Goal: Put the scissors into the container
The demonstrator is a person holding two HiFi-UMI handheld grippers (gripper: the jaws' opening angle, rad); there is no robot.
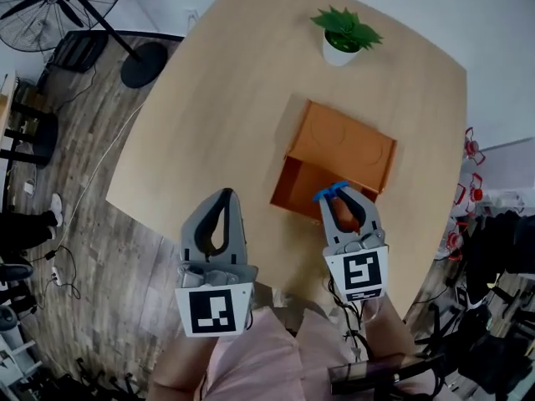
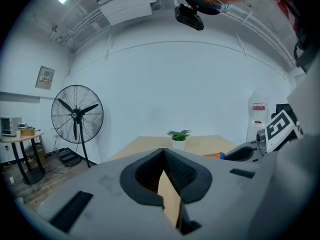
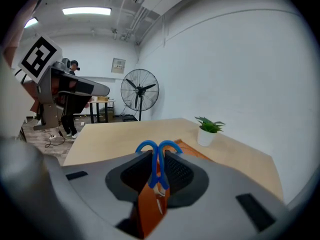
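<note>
Seen from above, a pale wooden table point(image 1: 209, 115) fills most of the frame, with a small potted plant point(image 1: 344, 33) at the upper centre. An orange container point(image 1: 343, 144) sits right of centre, its open compartment at the lower left of the box. A flat orange panel, probably the lid, lies folded back toward the plant. At the lower right, the right gripper point(image 1: 341, 197) is clamped on a pair of scissors point(image 1: 332, 190). Their blue handle loops poke out past the jaw tips, and the blades point back between the jaws. The scissors are in the air at the lower right edge of the container's opening, not yet inside it. At the lower left, the left gripper point(image 1: 224, 199) hangs over the table edge well apart from the box, jaw tips together with nothing between them. A standing fan point(image 1: 58, 2) is on the floor at the upper left. The carrying step appears nearly done. The next move likely calls for shifting the scissors a little further over the opening, lowering them and spreading the jaws to drop them in.
</note>
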